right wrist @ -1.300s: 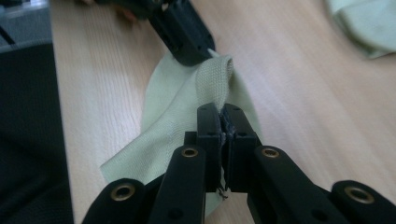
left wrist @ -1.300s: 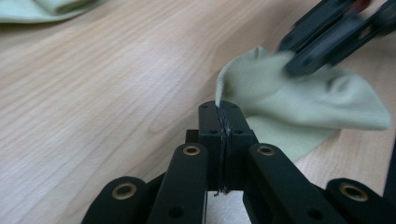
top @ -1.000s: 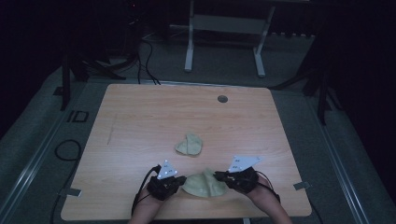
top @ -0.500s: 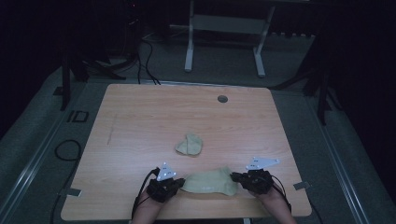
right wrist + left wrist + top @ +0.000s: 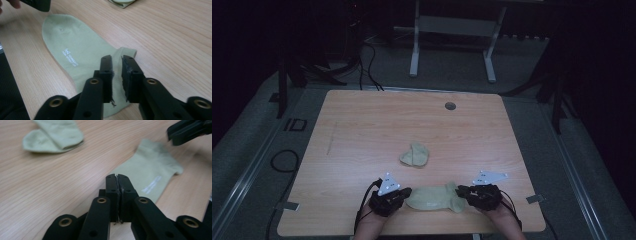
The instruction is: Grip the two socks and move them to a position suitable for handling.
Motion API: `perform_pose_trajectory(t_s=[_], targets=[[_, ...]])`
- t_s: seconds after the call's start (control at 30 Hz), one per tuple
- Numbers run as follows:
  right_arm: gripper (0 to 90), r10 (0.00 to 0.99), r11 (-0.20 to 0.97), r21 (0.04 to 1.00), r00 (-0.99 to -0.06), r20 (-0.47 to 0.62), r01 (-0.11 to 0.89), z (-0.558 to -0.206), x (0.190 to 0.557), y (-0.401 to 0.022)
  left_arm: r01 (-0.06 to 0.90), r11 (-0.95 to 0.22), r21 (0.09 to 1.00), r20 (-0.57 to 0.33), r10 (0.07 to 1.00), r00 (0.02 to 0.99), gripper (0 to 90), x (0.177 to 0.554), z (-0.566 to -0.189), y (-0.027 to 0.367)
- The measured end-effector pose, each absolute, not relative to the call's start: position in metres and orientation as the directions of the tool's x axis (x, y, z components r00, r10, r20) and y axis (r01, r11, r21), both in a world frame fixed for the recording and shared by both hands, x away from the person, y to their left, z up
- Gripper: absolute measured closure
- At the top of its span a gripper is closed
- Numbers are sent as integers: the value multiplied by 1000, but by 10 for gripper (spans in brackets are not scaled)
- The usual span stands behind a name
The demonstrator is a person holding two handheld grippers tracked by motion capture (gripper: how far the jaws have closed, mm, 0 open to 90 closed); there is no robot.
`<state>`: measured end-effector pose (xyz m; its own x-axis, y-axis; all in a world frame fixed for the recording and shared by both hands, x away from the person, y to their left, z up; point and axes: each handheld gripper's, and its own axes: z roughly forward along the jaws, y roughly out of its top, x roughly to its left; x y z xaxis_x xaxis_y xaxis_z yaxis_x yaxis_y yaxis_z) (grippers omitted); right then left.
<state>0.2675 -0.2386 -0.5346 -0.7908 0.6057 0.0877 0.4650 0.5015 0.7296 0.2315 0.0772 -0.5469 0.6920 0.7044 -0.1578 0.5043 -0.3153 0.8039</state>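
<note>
A pale green sock (image 5: 432,197) lies stretched flat near the table's front edge, between my two grippers. My left gripper (image 5: 406,192) is at its toe end. In the left gripper view its jaws (image 5: 117,175) are shut tight, with the sock (image 5: 150,170) running out from their tips. My right gripper (image 5: 460,190) is at the cuff end. Its jaws (image 5: 117,58) have just been opening and stand a little apart over the cuff (image 5: 126,52), no longer pressing on it. The sock (image 5: 72,42) carries a small white print.
A second pale green sock (image 5: 414,155), folded over, lies at the table's middle and is also seen as the folded sock (image 5: 55,135). A round cable hole (image 5: 450,106) sits near the far edge. The table's front edge (image 5: 412,233) is close behind both hands.
My right gripper moved right and down, drawing the sock from a bunched heap into a flat strip. Its jaws have since parted. The left gripper stayed put.
</note>
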Motion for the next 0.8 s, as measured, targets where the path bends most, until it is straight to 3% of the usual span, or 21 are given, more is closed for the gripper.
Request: perform_pose_trajectory(t_s=[0.23, 0.5, 0.8], targets=[[821, 588, 556, 684, -805, 78, 472, -552, 265, -228, 545, -407, 733, -134, 700, 702, 894, 242, -567, 59], [773, 579, 577, 684, -814, 42, 446, -560, 262, -233, 549, -405, 731, -129, 708, 695, 894, 241, -571, 65], [772, 598, 540, 700, -798, 72, 467, -562, 255, -250, 548, -404, 732, -145, 694, 705, 893, 241, -571, 61]])
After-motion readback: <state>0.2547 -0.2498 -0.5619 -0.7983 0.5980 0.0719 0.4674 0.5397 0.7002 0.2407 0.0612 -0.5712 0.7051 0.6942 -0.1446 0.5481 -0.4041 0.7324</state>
